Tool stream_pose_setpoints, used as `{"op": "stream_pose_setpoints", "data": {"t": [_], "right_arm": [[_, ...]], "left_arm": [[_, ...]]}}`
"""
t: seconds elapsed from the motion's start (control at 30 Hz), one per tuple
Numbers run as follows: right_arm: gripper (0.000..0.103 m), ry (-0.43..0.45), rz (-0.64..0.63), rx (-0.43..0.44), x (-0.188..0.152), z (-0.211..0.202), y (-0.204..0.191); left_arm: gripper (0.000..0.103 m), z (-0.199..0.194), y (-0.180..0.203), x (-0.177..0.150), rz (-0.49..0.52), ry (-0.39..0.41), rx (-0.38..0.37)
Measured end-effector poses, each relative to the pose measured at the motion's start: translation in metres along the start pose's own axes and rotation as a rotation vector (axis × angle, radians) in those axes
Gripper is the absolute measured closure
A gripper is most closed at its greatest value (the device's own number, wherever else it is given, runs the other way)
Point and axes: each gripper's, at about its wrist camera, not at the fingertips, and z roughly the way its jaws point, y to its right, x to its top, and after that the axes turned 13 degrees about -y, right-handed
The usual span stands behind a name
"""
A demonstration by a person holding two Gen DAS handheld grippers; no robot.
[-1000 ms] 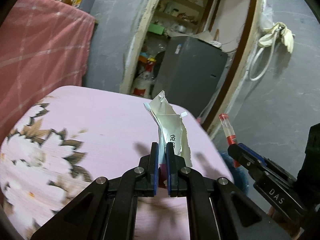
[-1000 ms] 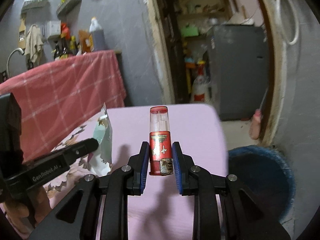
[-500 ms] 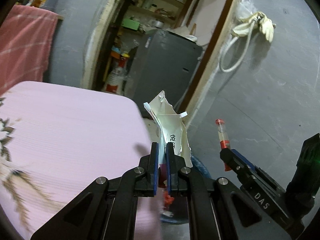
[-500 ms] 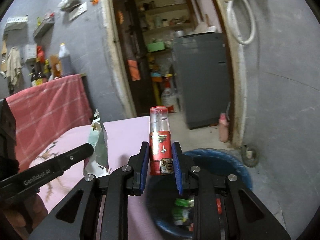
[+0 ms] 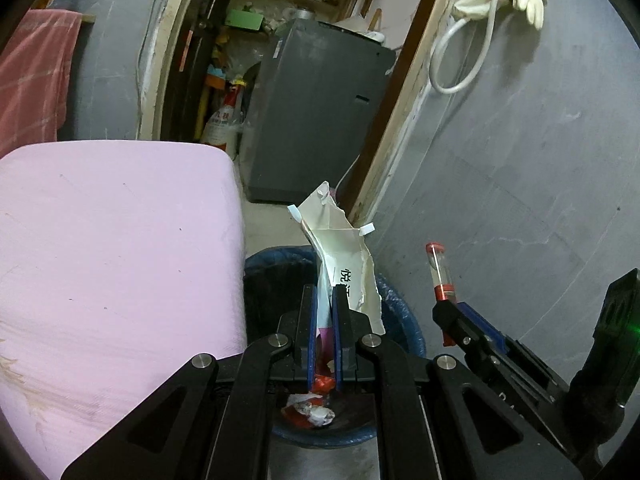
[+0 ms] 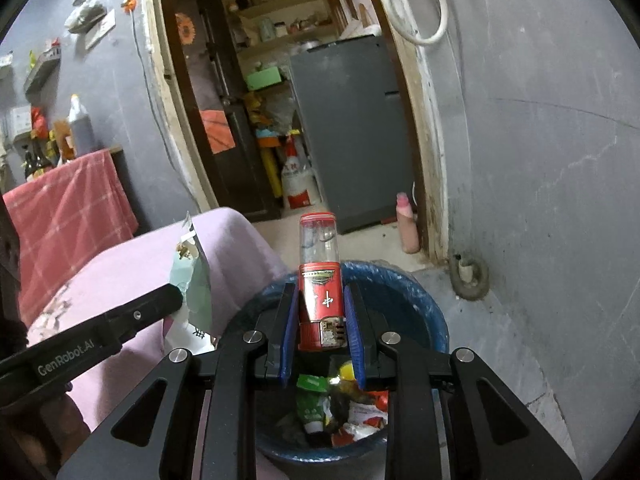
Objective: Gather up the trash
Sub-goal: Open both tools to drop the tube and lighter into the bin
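My left gripper [image 5: 325, 300] is shut on a torn white paper packet [image 5: 340, 256] with black print, held upright above the blue-lined trash bin [image 5: 404, 316]. My right gripper [image 6: 320, 312] is shut on a red lighter [image 6: 320, 280] with a clear top, standing upright over the same trash bin [image 6: 424, 312]. In the left wrist view the right gripper [image 5: 446, 312] with the lighter [image 5: 440, 272] shows at the right. In the right wrist view the left gripper [image 6: 176, 298] and the packet [image 6: 194, 284] show at the left. Wrappers lie in the bin.
A table with a pink cloth [image 5: 112, 248] stands left of the bin. A grey wall [image 5: 520, 160] rises close on the right. Behind is a doorway with a grey fridge [image 5: 316, 108], shelves and a bottle [image 6: 408, 224] on the floor.
Both grippers have swung off the pink table to the right and come over the trash bin, still holding the packet and the lighter. The bin's inside has come into view below them.
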Motion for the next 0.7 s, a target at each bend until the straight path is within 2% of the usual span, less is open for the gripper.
{"op": "stream_pose_setpoints", "data": {"t": [0.27,0.53,0.7], "right_arm": [[0.082,-0.028,0.020,0.006,-0.005,0.009,0.006],[0.082,-0.065,0.052,0.025,-0.003,0.017,0.011],[0.081,-0.095,0.054,0.022,-0.006,0.023,0.011]], "left_arm": [[0.098,0.020,0.002,-0.011,0.024,-0.046,0.046],[0.098,0.034,0.007,-0.018,0.060,-0.103,0.050],[0.098,0.036,0.005,-0.020,0.050,-0.108,0.038]]}}
